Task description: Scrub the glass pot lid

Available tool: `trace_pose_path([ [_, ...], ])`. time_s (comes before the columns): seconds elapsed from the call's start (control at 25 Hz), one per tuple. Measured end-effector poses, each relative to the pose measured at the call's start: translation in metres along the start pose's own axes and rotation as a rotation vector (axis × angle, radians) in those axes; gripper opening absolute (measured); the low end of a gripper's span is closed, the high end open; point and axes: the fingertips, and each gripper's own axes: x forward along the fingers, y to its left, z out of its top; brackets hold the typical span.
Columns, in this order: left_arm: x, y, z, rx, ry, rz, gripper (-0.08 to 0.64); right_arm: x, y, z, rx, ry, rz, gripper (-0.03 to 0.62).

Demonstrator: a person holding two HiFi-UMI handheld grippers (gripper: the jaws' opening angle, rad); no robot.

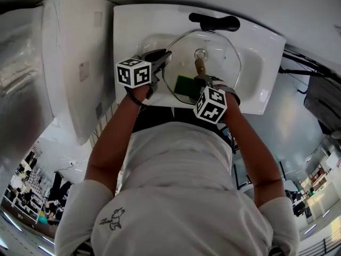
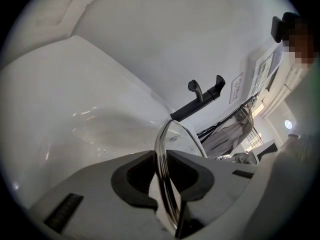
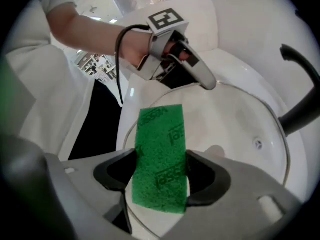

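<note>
The glass pot lid with a metal rim is held tilted over the white sink; its knob shows near the middle. My left gripper is shut on the lid's left rim, which runs straight between its pads. My right gripper is shut on a green scrub pad at the lid's near edge. In the right gripper view the green scrub pad lies flat against the glass lid, with my left gripper clamped on the rim beyond.
A black faucet stands at the back of the sink, and the black faucet also shows beyond the lid. A white cabinet or appliance stands to the left of the sink. The person's white shirt fills the lower head view.
</note>
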Motion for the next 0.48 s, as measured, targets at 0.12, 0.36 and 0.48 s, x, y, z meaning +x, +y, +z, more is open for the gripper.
trace_pose_path([
  [0.12,0.0,-0.001,-0.001,-0.001,0.008,-0.007,0.067,-0.004,0.007,-0.011,-0.005,0.024,0.044,0.305],
  [0.36,0.0,-0.001,-0.001,-0.012,0.016,-0.02,0.067,-0.011,-0.036,0.045,-0.01,-0.09,-0.075,0.305],
  [0.48,0.0,-0.002,0.0,-0.013,0.021,-0.019,0.067,0.0,-0.036,0.057,-0.06,-0.062,-0.05,0.305],
])
